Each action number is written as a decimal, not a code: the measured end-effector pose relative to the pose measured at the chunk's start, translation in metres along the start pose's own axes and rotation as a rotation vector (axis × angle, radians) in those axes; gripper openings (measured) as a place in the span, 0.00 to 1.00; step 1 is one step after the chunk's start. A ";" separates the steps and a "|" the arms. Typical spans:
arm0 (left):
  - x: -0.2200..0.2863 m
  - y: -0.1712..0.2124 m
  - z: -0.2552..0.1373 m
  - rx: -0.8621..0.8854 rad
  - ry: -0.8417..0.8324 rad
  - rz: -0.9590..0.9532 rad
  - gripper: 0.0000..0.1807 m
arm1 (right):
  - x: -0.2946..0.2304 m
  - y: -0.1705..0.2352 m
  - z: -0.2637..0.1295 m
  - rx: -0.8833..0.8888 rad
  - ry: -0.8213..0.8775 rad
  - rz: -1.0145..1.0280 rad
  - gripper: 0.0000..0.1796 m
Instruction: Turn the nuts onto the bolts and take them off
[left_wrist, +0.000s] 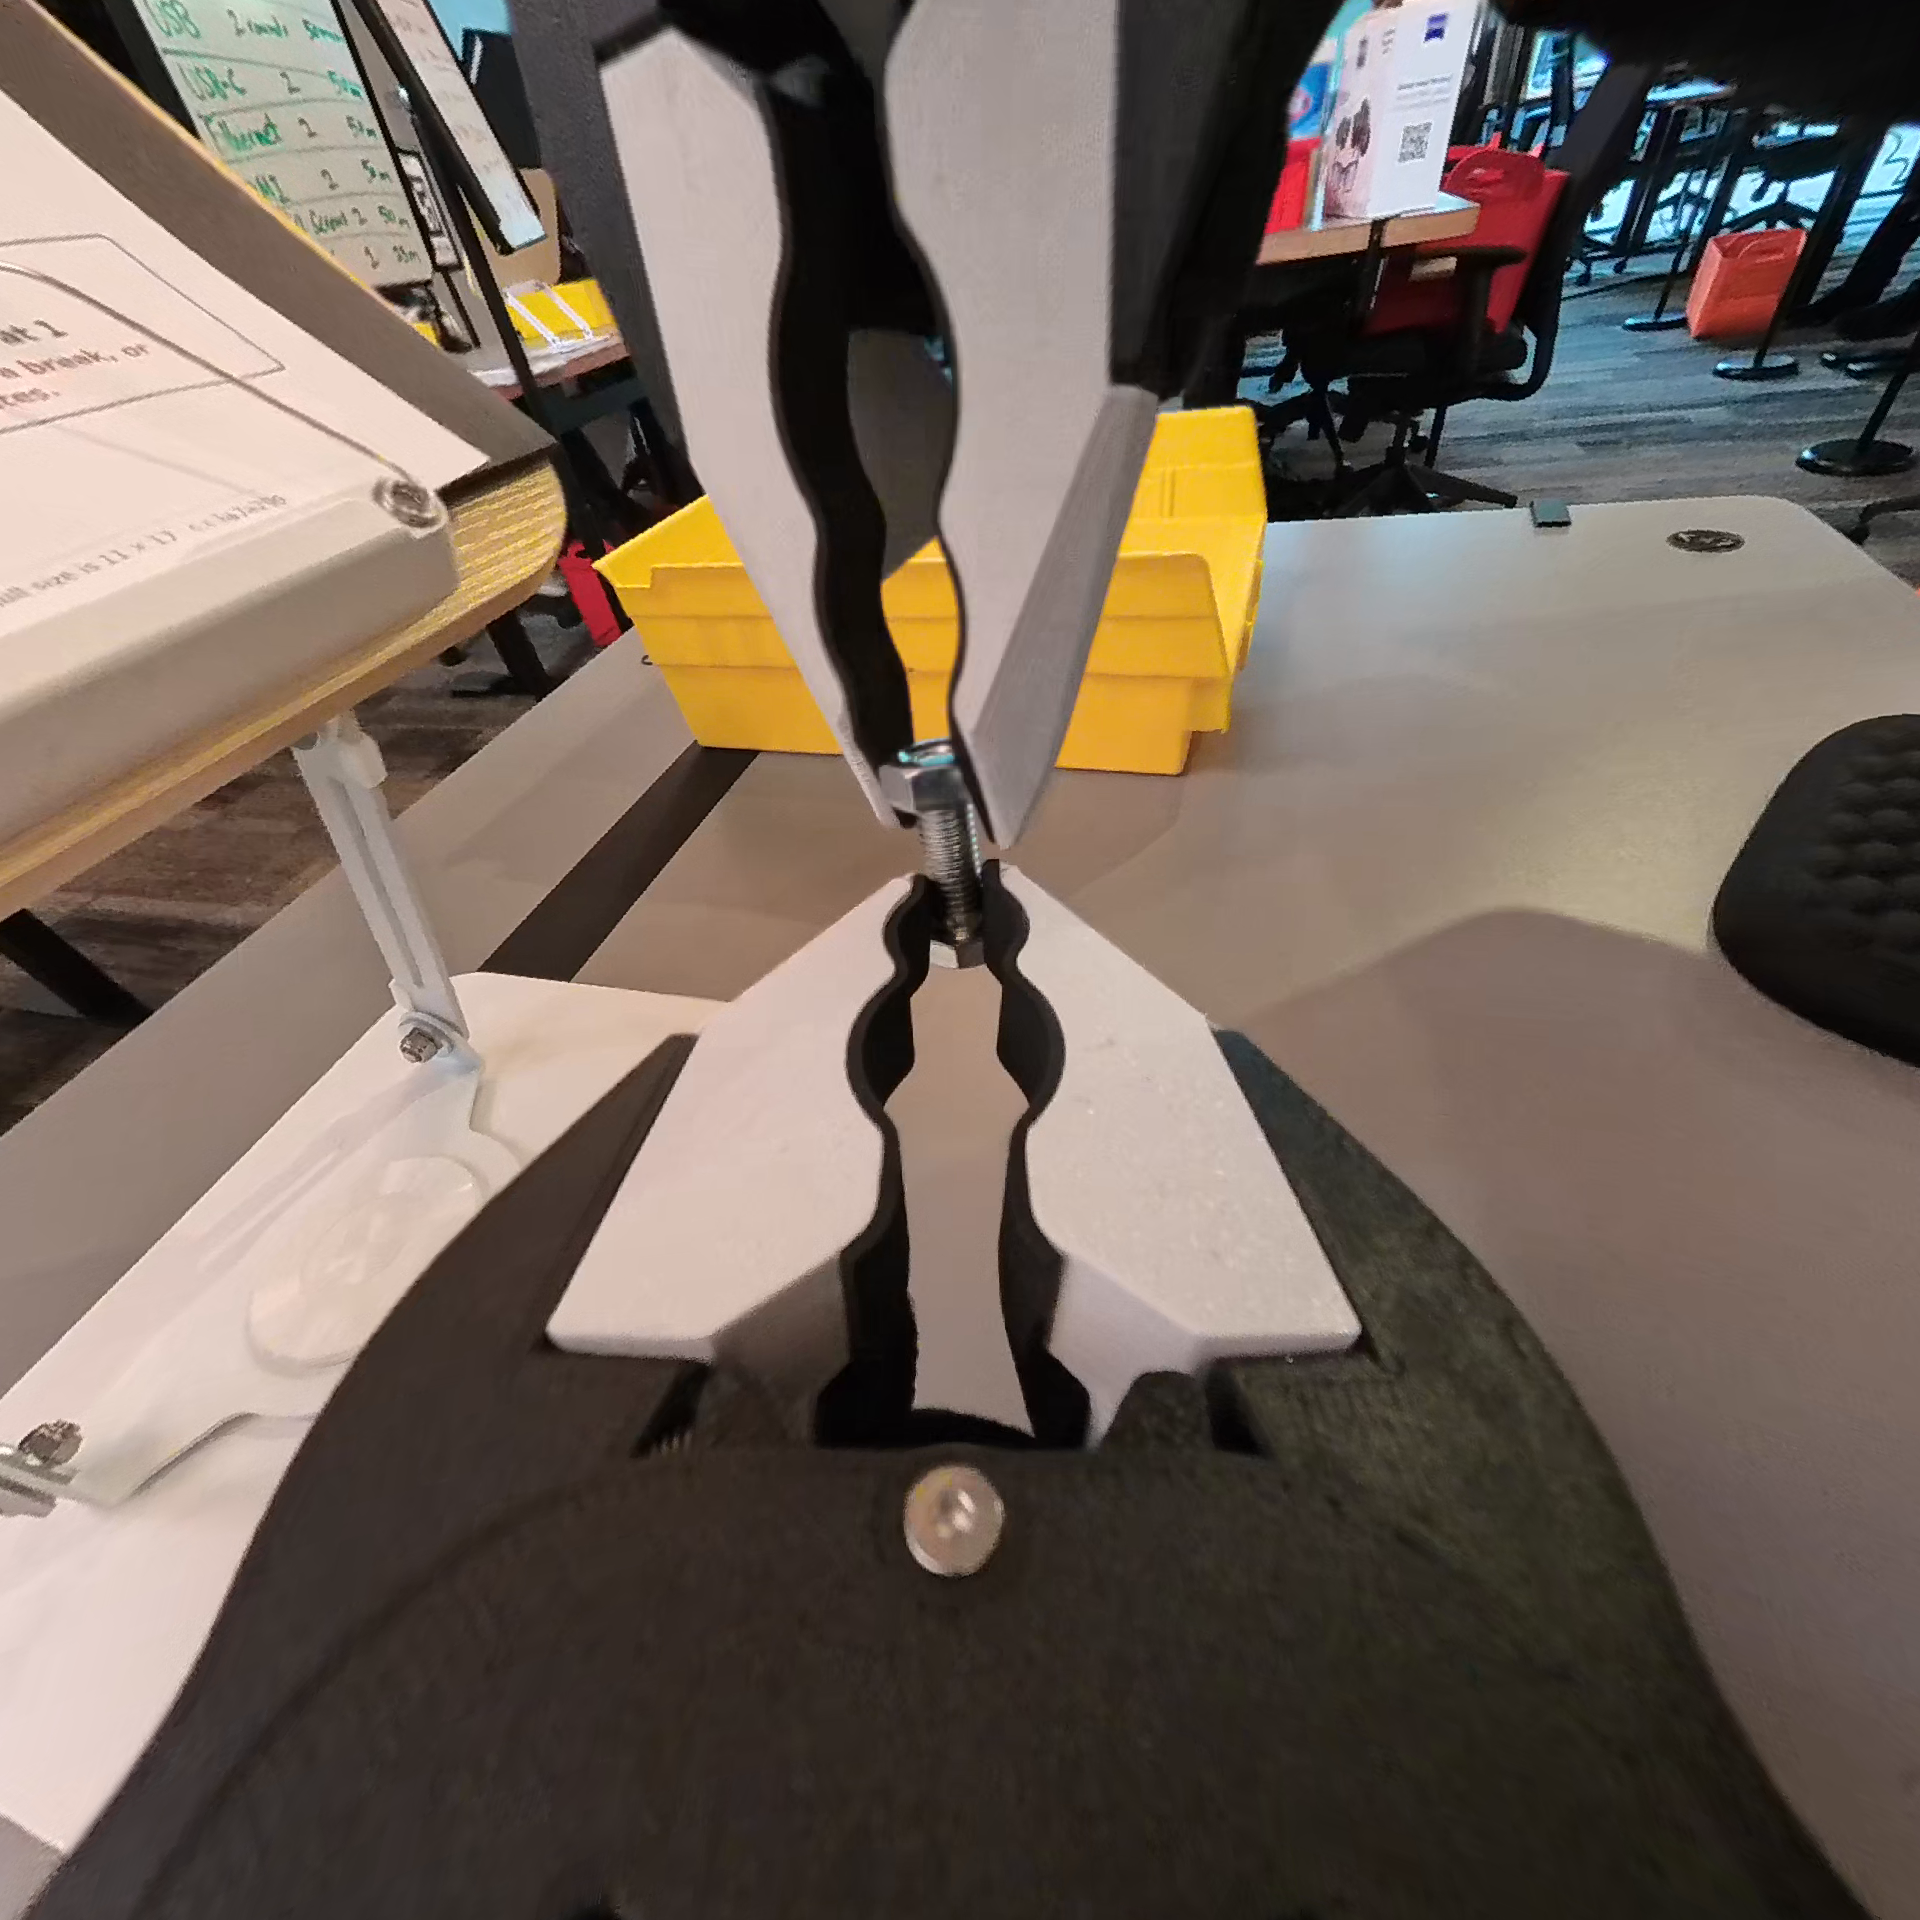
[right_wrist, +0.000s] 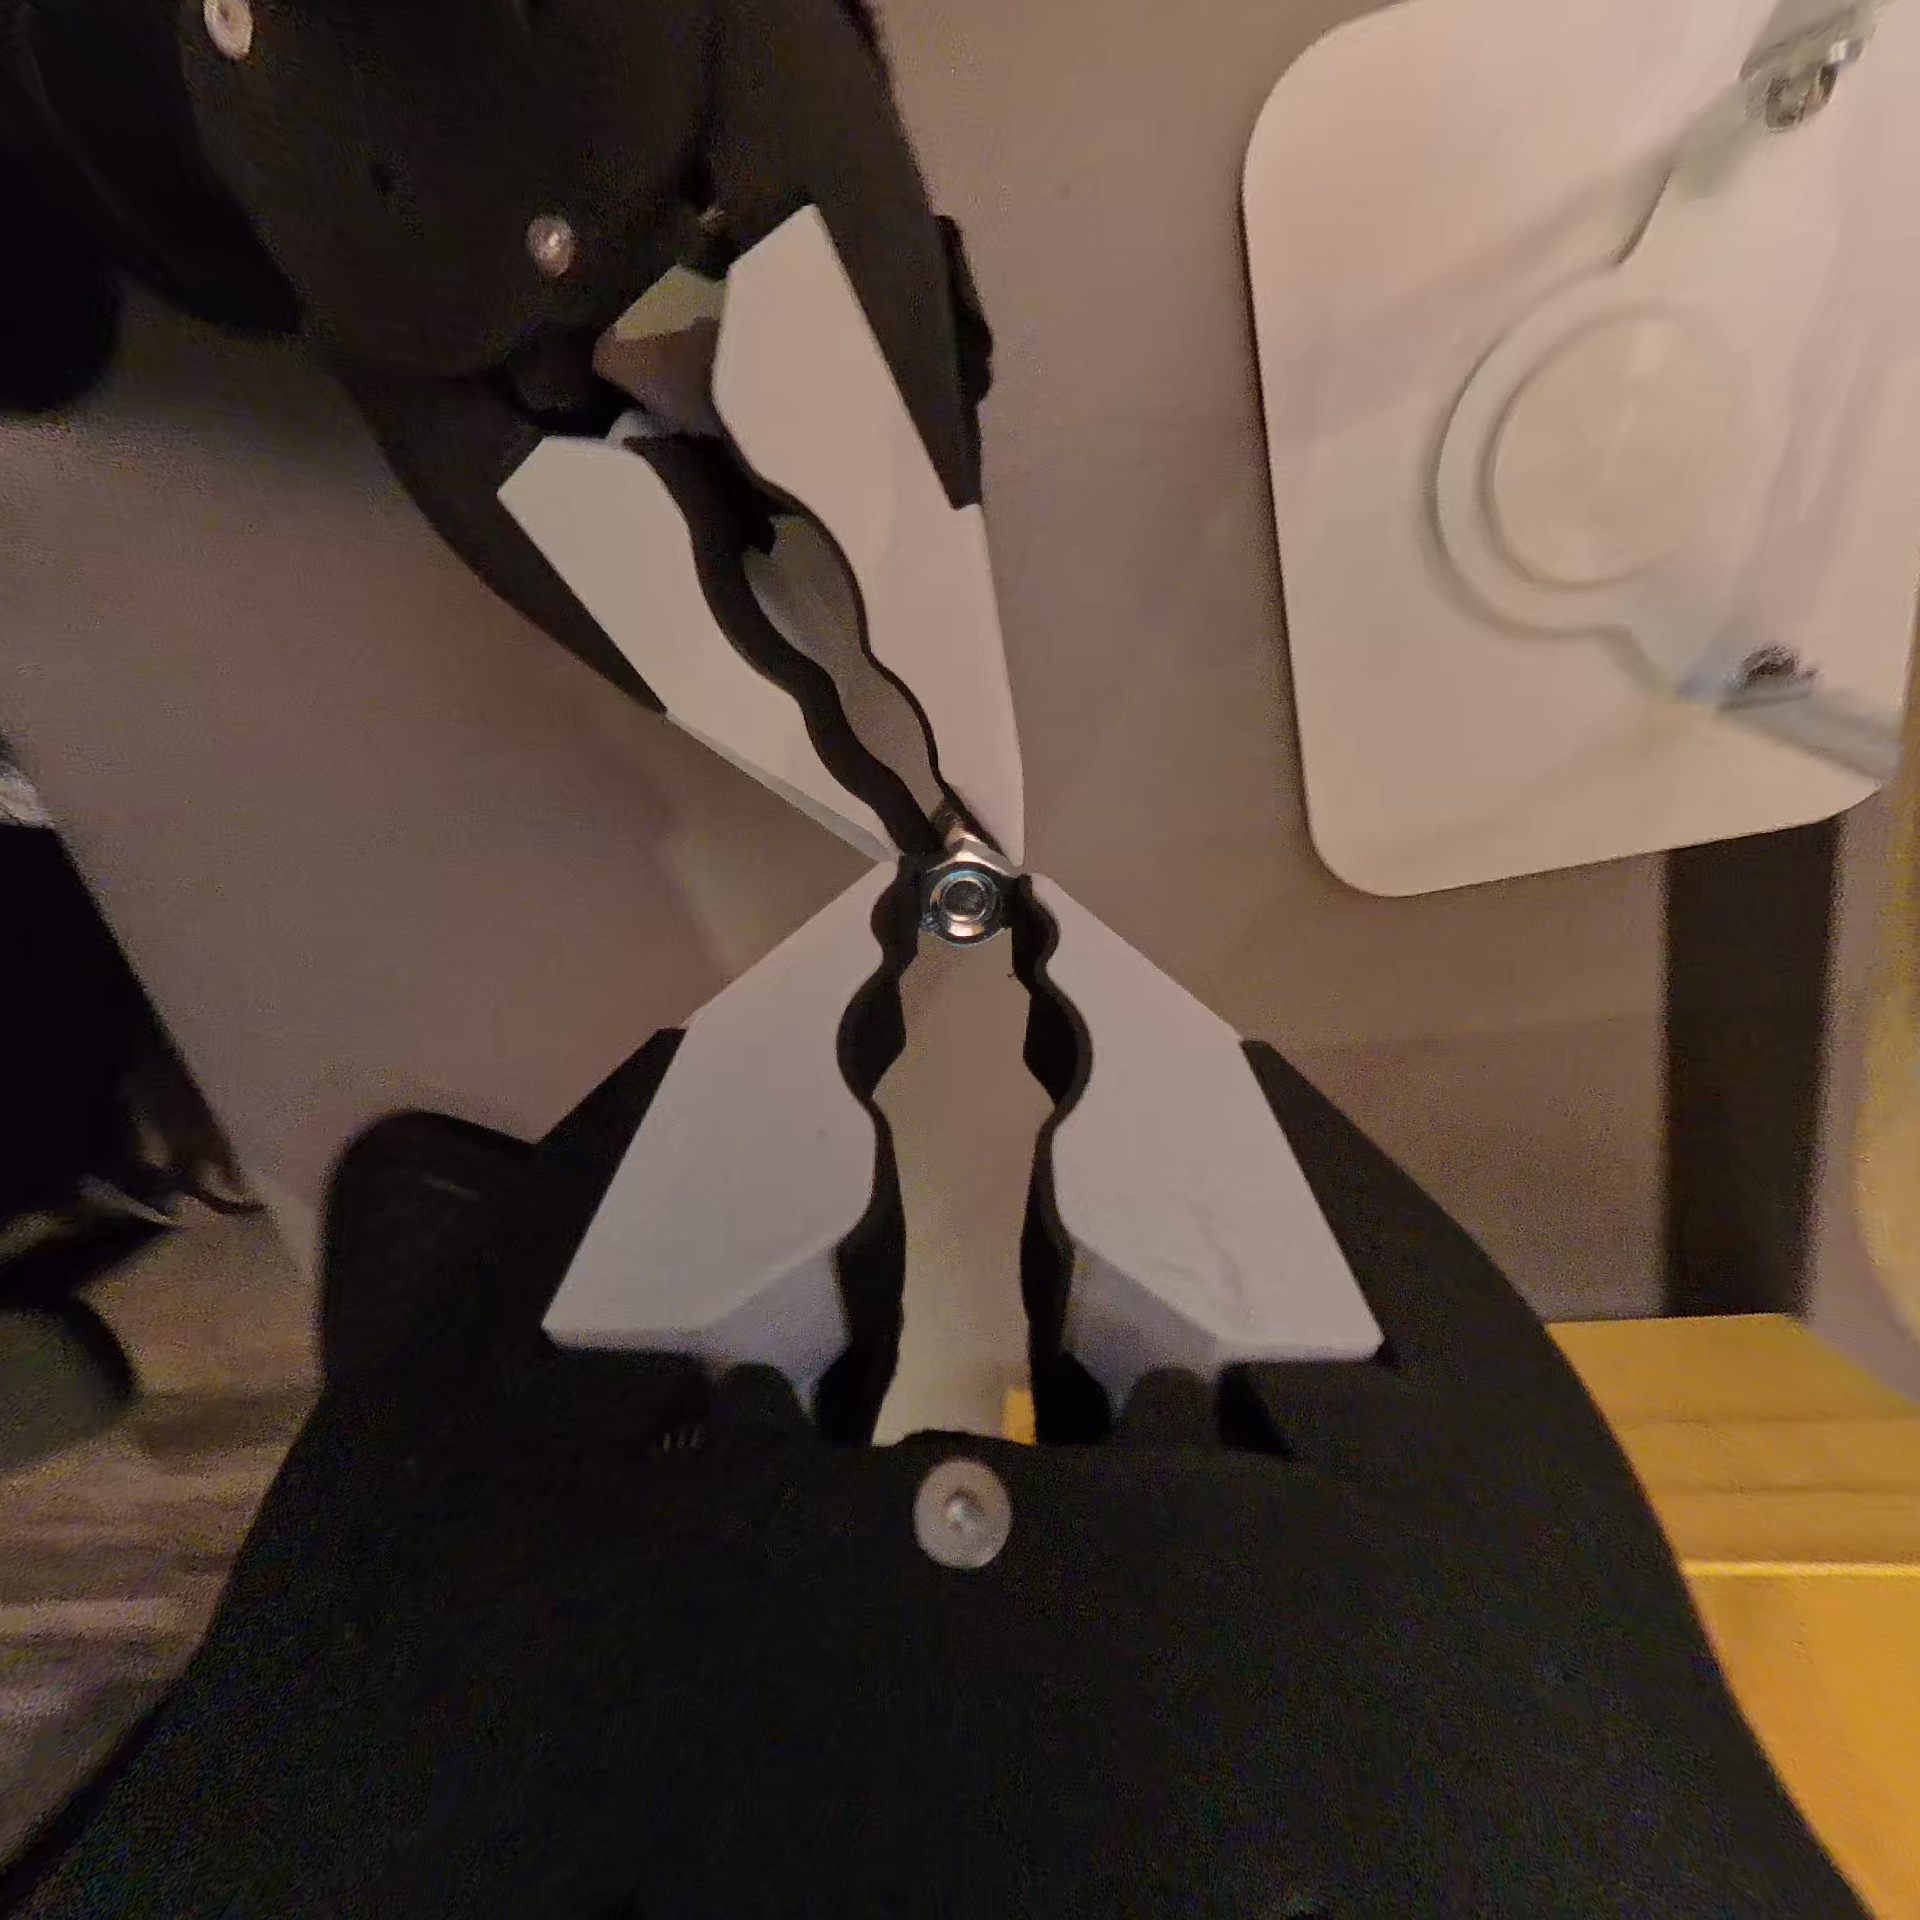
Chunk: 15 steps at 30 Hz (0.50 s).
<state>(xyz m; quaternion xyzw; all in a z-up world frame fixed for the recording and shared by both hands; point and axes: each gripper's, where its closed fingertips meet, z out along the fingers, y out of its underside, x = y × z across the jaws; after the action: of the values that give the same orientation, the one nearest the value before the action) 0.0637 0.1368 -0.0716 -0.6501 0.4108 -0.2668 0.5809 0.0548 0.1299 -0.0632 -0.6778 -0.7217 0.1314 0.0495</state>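
A silver bolt (left_wrist: 951, 868) is held in the air above the grey table (left_wrist: 1455, 727), between both grippers. In the left wrist view, my left gripper (left_wrist: 956, 920) is shut on the bolt's lower end, where its head sits between the tips. My right gripper (left_wrist: 928, 790) comes down from above and is shut on a hex nut (left_wrist: 920, 779) threaded on the bolt's upper end. In the right wrist view, my right gripper (right_wrist: 961, 906) grips the nut (right_wrist: 961, 902) end-on. The left gripper (right_wrist: 951, 826) reaches in from the upper left, and the bolt shaft is mostly hidden behind the nut.
A yellow bin (left_wrist: 1143, 644) stands on the table behind the grippers. A white stand base (left_wrist: 260, 1195) carries a tilted board (left_wrist: 208, 499) at the left; the base also shows in the right wrist view (right_wrist: 1507, 520). A black wrist rest (left_wrist: 1829, 862) lies at the right. Left and right tips are no more than a few centimetres apart.
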 end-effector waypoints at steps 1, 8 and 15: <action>0.000 0.001 -0.001 -0.004 0.000 0.000 0.04 | -0.001 0.000 0.001 0.014 -0.024 0.061 0.09; 0.003 -0.001 0.001 0.000 0.011 0.010 0.04 | 0.001 -0.002 -0.007 0.019 0.071 -0.207 0.24; 0.004 -0.002 0.001 0.005 0.016 0.007 0.04 | -0.004 0.002 -0.007 -0.048 0.134 -0.532 0.18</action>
<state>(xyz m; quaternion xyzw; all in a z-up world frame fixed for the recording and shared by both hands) 0.0666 0.1341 -0.0704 -0.6451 0.4169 -0.2711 0.5801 0.0583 0.1270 -0.0567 -0.4724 -0.8724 0.0515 0.1142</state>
